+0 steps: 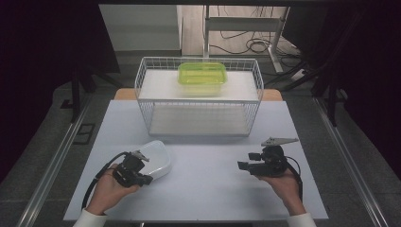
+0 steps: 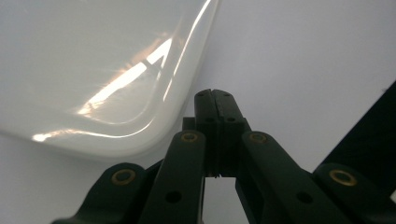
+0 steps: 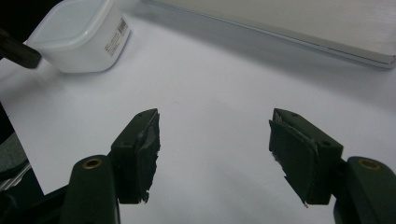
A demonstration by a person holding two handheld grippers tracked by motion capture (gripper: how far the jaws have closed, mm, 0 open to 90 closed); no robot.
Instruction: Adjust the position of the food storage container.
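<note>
Grippers held low at the near table edge.
The left gripper, jaws pressed together, is angled right beside the white container, near left. The right gripper, jaws spread, is pointed left.

Right hand-held gripper: jaws spread wide, nothing between them, above the white surface. White lidded container far upper left, barcode label on its side.
</note>
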